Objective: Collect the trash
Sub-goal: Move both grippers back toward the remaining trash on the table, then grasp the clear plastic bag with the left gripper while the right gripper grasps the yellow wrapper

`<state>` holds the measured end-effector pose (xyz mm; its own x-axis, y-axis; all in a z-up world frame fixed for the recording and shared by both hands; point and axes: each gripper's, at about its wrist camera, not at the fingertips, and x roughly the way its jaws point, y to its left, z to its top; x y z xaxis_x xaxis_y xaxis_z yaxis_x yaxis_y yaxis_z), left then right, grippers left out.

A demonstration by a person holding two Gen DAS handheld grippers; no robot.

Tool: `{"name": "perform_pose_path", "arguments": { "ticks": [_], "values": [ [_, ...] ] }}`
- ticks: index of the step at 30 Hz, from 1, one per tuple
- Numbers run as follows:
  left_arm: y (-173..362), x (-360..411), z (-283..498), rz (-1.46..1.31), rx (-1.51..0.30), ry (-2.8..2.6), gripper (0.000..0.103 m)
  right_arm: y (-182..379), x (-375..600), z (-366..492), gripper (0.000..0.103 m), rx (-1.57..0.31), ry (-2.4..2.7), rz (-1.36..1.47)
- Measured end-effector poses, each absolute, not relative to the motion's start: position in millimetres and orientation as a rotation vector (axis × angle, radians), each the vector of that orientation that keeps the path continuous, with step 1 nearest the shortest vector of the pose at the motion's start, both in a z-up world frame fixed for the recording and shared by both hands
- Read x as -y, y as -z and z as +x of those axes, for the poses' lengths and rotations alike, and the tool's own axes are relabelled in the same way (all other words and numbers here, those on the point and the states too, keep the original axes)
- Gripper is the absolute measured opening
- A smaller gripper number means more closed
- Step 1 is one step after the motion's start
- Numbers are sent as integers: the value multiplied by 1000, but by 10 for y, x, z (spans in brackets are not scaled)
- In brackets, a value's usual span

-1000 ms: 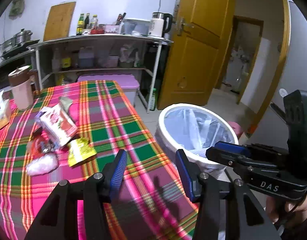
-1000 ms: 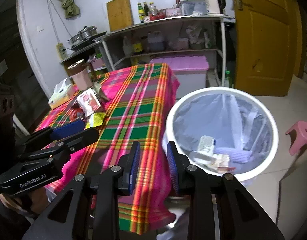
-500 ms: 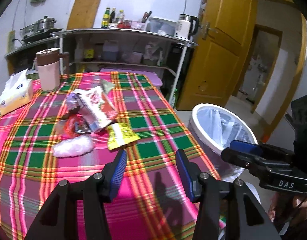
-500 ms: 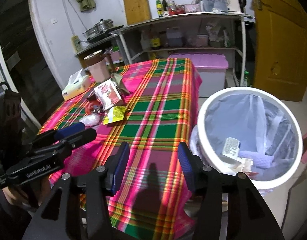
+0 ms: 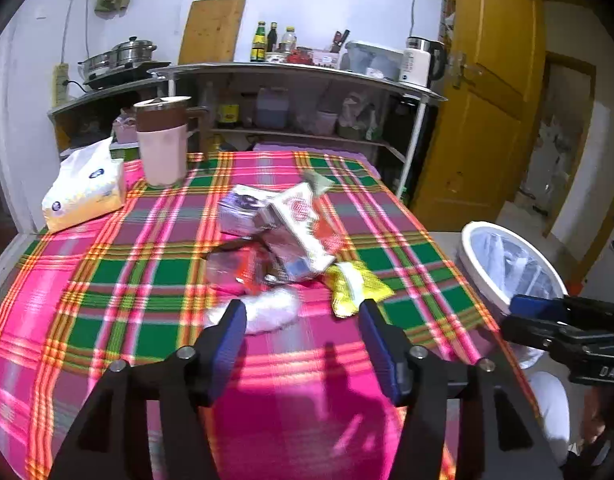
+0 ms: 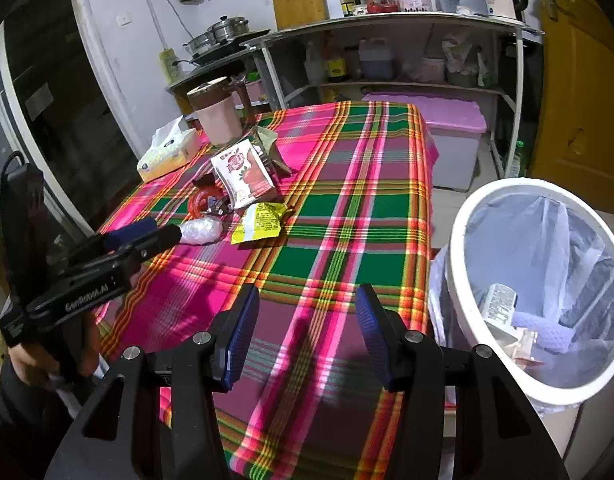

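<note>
A heap of trash lies mid-table: a white crumpled wad [image 5: 273, 310] [image 6: 201, 230], a yellow wrapper [image 5: 357, 286] [image 6: 263, 220], a red-and-white snack bag [image 5: 303, 226] [image 6: 241, 172] and a red wrapper [image 6: 201, 202]. My left gripper [image 5: 301, 322] hovers just short of the white wad, its jaws opening with nothing between them; it also shows in the right wrist view [image 6: 159, 234]. My right gripper [image 6: 305, 312] stands open and empty over the table's near corner. The white bin [image 6: 461, 240] [image 5: 473, 236] beside the table holds several discarded items.
A tissue pack [image 5: 85, 192] and a pink jug with a brown lid [image 5: 161, 140] stand at the table's far left. Behind are a metal shelf [image 6: 387, 20] with bottles and a kettle, a pink-lidded box [image 6: 451, 124] and a yellow door [image 5: 491, 100].
Both grippers swung from the bin toward the trash heap on the table. The right jaws opened wider early on; the left jaws have spread further just now.
</note>
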<state>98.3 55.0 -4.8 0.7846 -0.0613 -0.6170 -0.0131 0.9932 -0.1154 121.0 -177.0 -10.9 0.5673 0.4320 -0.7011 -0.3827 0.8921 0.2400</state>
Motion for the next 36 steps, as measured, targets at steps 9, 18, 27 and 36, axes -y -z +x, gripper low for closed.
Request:
{"name": "perform_pose_path", "arguments": {
  "ticks": [9, 18, 27, 36],
  "values": [
    [199, -826, 1296, -98, -708, 44, 64, 158, 1668, 1367, 51, -865, -488, 55],
    [348, -895, 1465, -137, -811, 192, 67, 211, 1560, 1518, 51, -882, -487, 46],
    [364, -761, 1296, -101, -796, 181, 64, 228, 1401, 1659, 51, -891, -499, 35],
    [465, -738, 1271, -114, -831, 92, 26, 228, 1187, 1804, 51, -893, -514, 15]
  ]
}}
